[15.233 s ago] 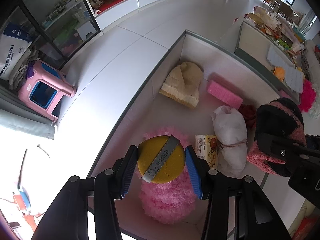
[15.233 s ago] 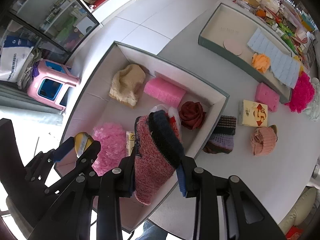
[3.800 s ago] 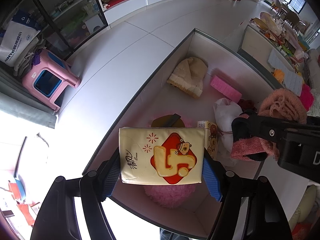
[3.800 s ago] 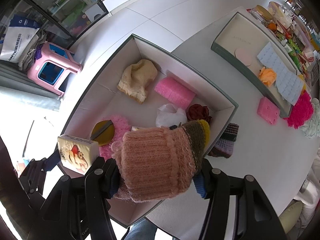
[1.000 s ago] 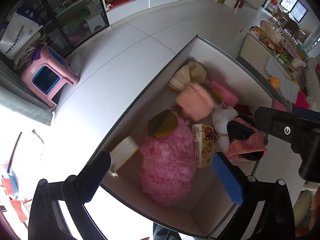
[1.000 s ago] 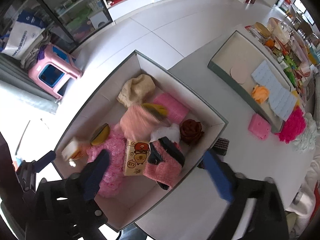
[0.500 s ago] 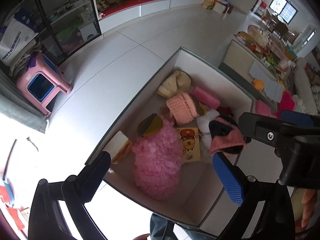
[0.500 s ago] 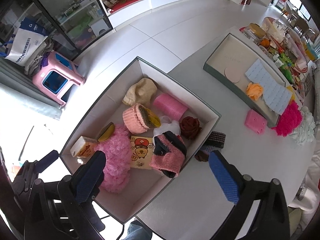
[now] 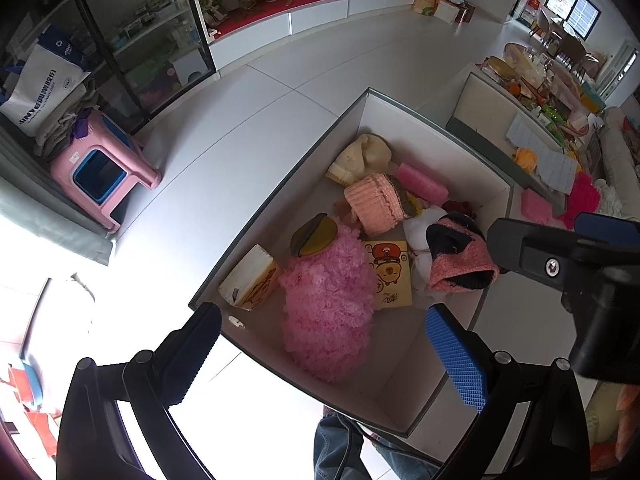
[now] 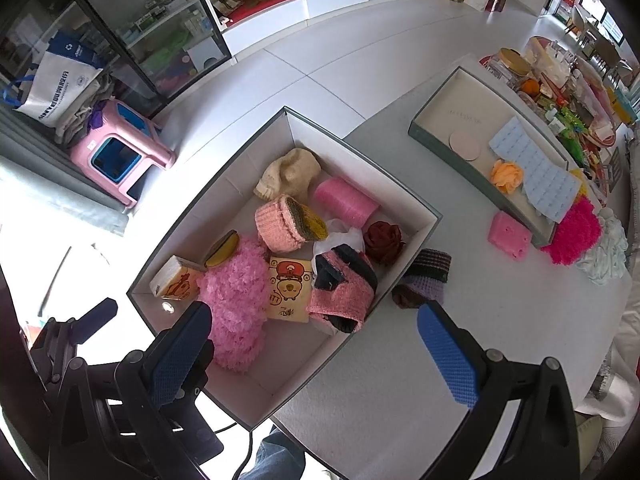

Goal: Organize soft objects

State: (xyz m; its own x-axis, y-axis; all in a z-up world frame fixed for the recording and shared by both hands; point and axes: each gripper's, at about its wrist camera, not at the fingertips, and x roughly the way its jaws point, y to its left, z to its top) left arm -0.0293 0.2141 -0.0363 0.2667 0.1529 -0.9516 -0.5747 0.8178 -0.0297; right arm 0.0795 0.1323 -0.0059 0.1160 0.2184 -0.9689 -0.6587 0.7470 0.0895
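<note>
Below both spread fingers (image 10: pixel 448 364), box (image 10: pixel 424 220) of soft objects, nothing gripped

Our left gripper (image 9: pixel 334 346), right gripper (image 10: pixel 312 350): black frames, silver screws, blue knurled pads (image 10: pixel 450 364); we wear blue jeans (image 9: pixel 340 446).

Pink fluffy duster (image 10: pixel 236 304); cream knit hat (image 10: pixel 290 174); dark-red rose (image 10: pixel 384 240) (fabric).
</note>
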